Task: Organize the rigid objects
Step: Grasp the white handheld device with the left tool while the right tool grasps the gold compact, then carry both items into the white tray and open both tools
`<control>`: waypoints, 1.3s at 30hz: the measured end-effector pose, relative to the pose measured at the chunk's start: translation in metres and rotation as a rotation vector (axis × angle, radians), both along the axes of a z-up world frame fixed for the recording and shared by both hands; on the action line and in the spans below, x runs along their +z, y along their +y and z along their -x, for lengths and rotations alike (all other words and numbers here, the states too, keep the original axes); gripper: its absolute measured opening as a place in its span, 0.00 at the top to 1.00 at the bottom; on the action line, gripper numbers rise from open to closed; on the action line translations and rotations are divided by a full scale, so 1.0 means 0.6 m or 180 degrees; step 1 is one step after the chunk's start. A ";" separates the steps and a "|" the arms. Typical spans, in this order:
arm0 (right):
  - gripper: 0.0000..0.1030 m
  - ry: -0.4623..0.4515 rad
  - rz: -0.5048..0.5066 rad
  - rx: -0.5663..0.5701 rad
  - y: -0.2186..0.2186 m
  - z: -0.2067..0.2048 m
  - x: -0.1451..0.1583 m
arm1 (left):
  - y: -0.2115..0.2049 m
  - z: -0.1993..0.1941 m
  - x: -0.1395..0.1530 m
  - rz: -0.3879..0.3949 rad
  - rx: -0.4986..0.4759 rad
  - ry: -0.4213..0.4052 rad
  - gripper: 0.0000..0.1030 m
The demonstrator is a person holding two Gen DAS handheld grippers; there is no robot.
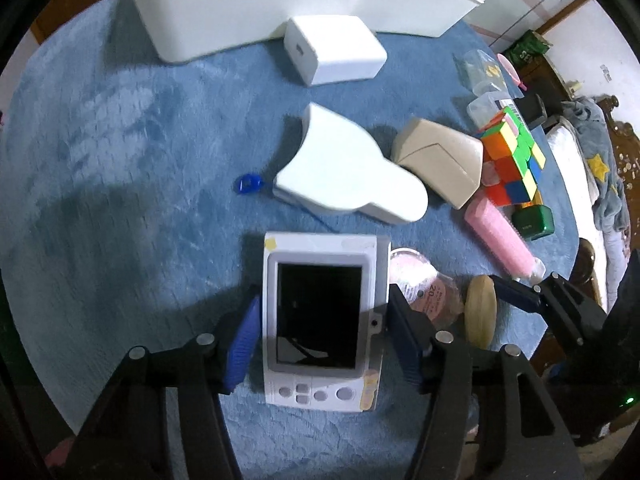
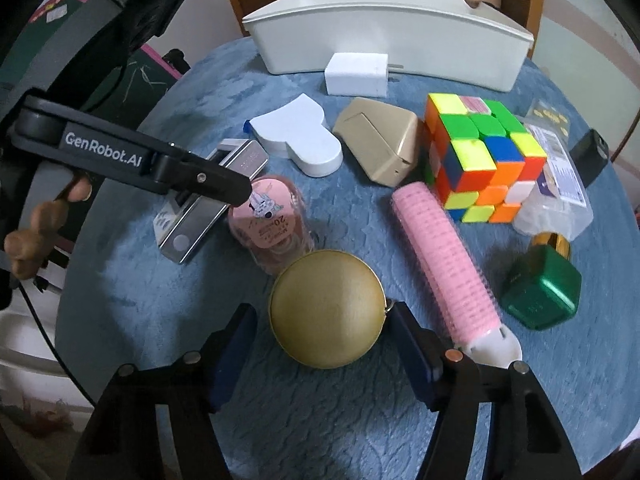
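The left gripper [image 1: 322, 340] has its blue pads on both long sides of a white handheld device with a dark screen [image 1: 324, 320], clamped on it; the device lies flat on the blue plush cloth [image 1: 120, 160] near the front edge of the round table. The right gripper [image 2: 326, 352] stands apart around a round gold case [image 2: 328, 308]: the right pad touches its rim, the left pad does not.

Just behind the gold case lie a clear round box with a pink label [image 2: 268, 216] and a pink ribbed roller [image 2: 444, 264]. Further back are a white fan-shaped box [image 2: 300, 140], a beige wedge-shaped box [image 2: 380, 144], a colourful puzzle cube [image 2: 480, 156] and a green cube-shaped bottle [image 2: 540, 288]. At the far edge stands a long white plastic bin [image 2: 392, 28], with a small white charger block [image 2: 356, 74] in front of it.

Beyond the table are wooden furniture and a pale wall.
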State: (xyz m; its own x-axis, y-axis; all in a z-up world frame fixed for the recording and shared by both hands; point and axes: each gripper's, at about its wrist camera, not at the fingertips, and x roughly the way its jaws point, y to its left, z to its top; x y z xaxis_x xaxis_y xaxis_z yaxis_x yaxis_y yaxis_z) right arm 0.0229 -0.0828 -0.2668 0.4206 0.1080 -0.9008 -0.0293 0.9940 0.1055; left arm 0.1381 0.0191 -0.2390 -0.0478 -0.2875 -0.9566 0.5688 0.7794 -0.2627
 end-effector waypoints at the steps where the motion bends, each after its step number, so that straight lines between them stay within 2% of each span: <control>1: 0.37 -0.0011 0.0041 0.0013 0.003 -0.002 -0.002 | 0.003 -0.003 -0.007 0.0014 0.0003 0.0058 0.37; 4: 0.46 -0.0055 0.0141 0.0047 0.011 0.002 -0.002 | 0.011 -0.006 -0.007 0.0056 -0.0011 0.0111 0.37; 9: 0.48 -0.0094 0.0154 0.0092 0.014 0.007 -0.001 | 0.015 -0.003 -0.007 0.0107 -0.0046 0.0156 0.38; 10: 0.48 -0.0095 0.0160 0.0093 0.015 0.007 0.000 | 0.013 -0.002 -0.006 0.0096 -0.0061 0.0131 0.41; 15: 0.49 -0.0096 0.0078 0.0061 0.007 0.017 0.006 | 0.021 0.013 -0.007 0.0073 -0.0086 0.0061 0.41; 22: 0.49 -0.0173 0.0116 0.0119 -0.001 0.032 0.042 | 0.010 0.017 0.019 0.0012 0.0016 -0.0003 0.41; 26: 0.49 -0.0281 0.0134 0.0117 -0.011 0.024 0.091 | 0.000 0.010 0.078 -0.0019 0.0065 -0.0178 0.41; 29: 0.49 -0.0411 0.0188 0.0109 -0.022 0.007 0.148 | -0.005 -0.007 0.145 0.0065 0.0175 -0.0320 0.41; 36: 0.49 -0.0760 0.0198 -0.0011 -0.069 -0.088 0.340 | -0.027 -0.078 0.339 0.0303 0.0306 -0.1020 0.41; 39: 0.49 -0.0859 0.0321 -0.0067 -0.094 -0.145 0.412 | -0.039 -0.117 0.396 0.0404 0.0365 -0.1212 0.41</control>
